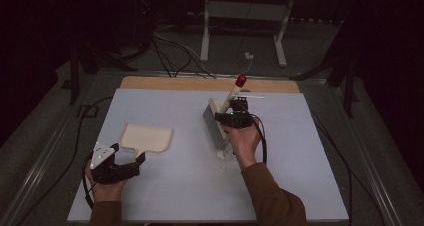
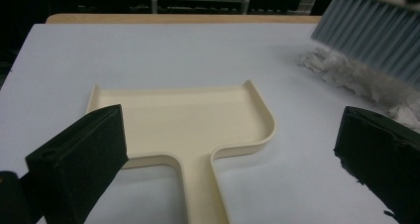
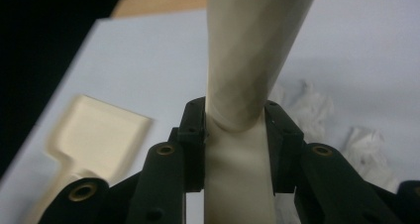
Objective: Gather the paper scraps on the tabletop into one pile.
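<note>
cream dustpan (image 2: 183, 117) lies flat on the surface (image 1: 300, 151) before the gaping, empty left claw (image 1: 127, 156); the right claw (image 1: 235, 117) clamps a brush (image 1: 216, 123) handle above white fluff (image 2: 356, 78).

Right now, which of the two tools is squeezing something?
The right tool. Its jaws are clamped on the cream plastic brush handle, while the left tool stands open, empty, behind the cream plastic dustpan.

My jaws clamp the cream brush (image 1: 220, 121) handle at centre frame, grey bristles over white fluff (image 1: 224, 153); cream dustpan (image 1: 147, 137) lies flat, centre-left.
</note>
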Tool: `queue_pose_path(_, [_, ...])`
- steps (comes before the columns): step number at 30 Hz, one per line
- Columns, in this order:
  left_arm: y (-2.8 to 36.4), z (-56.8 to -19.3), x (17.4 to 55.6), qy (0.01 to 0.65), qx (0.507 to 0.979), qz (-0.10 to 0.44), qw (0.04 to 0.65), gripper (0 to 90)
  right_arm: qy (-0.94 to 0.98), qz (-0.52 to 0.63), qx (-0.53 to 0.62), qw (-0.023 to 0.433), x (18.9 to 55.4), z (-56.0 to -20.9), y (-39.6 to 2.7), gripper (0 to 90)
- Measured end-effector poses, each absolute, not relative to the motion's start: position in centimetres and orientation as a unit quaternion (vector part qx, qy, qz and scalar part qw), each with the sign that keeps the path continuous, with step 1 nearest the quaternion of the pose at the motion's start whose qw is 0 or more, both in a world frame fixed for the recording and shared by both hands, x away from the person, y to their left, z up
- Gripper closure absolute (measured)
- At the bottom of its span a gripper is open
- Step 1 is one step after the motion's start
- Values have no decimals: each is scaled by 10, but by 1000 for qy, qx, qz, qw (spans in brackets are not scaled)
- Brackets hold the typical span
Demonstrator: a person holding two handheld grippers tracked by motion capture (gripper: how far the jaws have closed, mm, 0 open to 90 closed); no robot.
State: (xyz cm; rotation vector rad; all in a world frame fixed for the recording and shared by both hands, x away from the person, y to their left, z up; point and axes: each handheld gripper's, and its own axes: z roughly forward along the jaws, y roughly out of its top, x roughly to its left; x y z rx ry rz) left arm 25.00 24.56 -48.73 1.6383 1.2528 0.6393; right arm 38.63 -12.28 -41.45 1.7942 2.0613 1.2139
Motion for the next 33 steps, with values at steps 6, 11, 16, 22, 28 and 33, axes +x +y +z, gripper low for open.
queue_pose_path(6, [247, -487, 250, 513, 667, 261, 472, 7, 693, 429, 573, 85, 400, -403, -146, 672])
queue_pose_path(11, [247, -488, 251, 513, 668, 260, 471, 6, 750, 432, 482, 135, 411, -399, -156, 672])
queue_pose_path(16, [248, -488, 250, 516, 665, 260, 474, 7, 786, 413, 414, 200, 424, -403, -162, 672])
queue_pose_path(22, [249, -488, 250, 516, 664, 259, 475, 7, 815, 354, 385, 251, 442, -423, -170, 672])
queue_pose_path(28, [249, -489, 251, 517, 665, 256, 474, 7, 829, 330, 363, 268, 454, -446, -173, 673])
queue_pose_path(33, [249, -489, 251, 516, 665, 256, 475, 7, 859, 313, 309, 260, 453, -463, -157, 674])
